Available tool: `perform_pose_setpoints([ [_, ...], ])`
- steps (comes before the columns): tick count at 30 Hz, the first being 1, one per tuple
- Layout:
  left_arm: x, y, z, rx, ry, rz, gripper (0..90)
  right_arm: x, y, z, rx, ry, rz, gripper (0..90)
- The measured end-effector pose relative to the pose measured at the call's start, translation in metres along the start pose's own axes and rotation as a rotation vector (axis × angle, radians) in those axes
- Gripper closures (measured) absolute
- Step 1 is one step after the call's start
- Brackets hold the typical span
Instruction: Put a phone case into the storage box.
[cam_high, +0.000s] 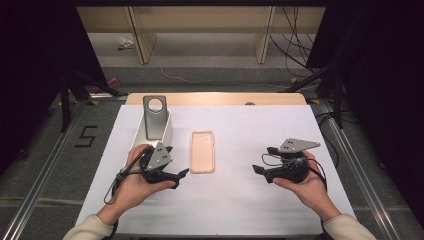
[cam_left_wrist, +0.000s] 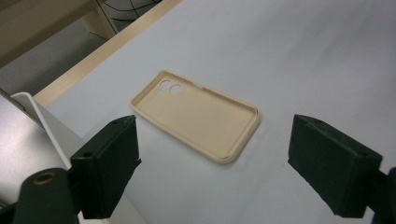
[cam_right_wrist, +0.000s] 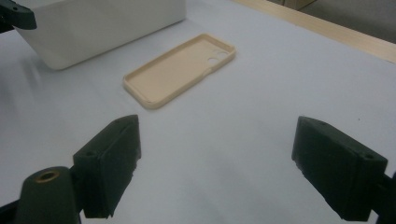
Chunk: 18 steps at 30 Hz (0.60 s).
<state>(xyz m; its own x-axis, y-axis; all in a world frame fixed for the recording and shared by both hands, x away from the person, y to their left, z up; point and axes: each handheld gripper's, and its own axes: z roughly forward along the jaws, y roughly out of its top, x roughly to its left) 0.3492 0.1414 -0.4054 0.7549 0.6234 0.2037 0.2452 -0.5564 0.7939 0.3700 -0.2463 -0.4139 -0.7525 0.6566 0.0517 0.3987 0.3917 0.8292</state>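
The left gripper (cam_high: 176, 161) and the right gripper (cam_high: 262, 160) both hold their fingers wide apart with nothing between them. The beige phone case (cam_high: 203, 151) lies flat on the white tabletop (cam_high: 240, 200), hollow side up, between the two grippers and nearer to the left fingers (cam_left_wrist: 109, 163). Beyond the left fingers, the white box (cam_high: 165, 131) holds an upright grey phone (cam_high: 154, 117).

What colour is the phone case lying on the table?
The phone case is a pale beige or cream; the left gripper view shows it best.
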Motion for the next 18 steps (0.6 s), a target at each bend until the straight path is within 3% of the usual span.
perform_pose_setpoints([
  [4, -0.001, 0.010, 0.008, 0.054, -0.014, 0.053, 15.8, -0.001, -0.003, -0.004, -0.001, -0.005, 0.010, 16.3],
  [12, -0.003, 0.026, 0.022, 0.100, -0.024, 0.139, 16.6, -0.001, -0.004, -0.008, -0.008, -0.007, 0.014, 16.4],
  [18, -0.004, 0.034, 0.035, 0.162, -0.041, 0.204, 17.4, 0.000, -0.004, -0.010, -0.015, -0.010, 0.013, 16.3],
])
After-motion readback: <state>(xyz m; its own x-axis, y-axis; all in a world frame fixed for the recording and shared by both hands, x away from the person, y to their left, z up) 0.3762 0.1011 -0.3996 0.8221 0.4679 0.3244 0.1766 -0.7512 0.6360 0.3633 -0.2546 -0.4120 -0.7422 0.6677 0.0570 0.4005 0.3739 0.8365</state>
